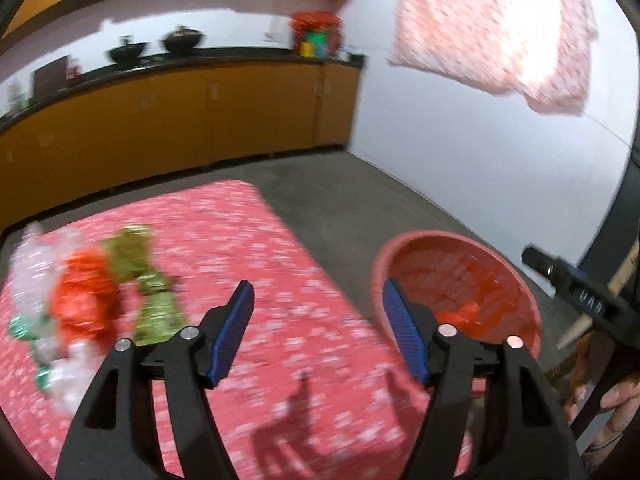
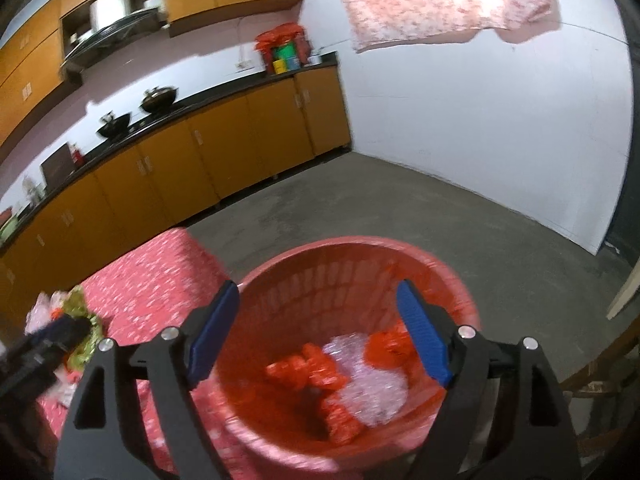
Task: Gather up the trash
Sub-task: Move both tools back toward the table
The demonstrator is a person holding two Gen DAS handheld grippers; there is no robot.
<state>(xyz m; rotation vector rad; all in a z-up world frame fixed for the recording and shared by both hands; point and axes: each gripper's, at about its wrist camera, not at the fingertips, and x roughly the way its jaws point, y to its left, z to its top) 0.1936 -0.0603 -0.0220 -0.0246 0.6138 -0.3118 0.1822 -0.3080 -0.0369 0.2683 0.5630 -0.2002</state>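
Glossy crinkled foil wrappers [image 1: 86, 312] lie on printed cloth [image 1: 256, 248]; the slatted basket [image 2: 460, 280] looks plastic.

your views are motion-blurred and bent at the fisheye edges; glare blows out the hanging cloth [image 1: 496, 28], and a jaws' shadow crosses the near bench [image 1: 256, 240].

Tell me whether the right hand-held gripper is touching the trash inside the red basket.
Apart. The right wrist view shows the right hand-held gripper open above the red basket, with the wrappers lying well below its fingertips.
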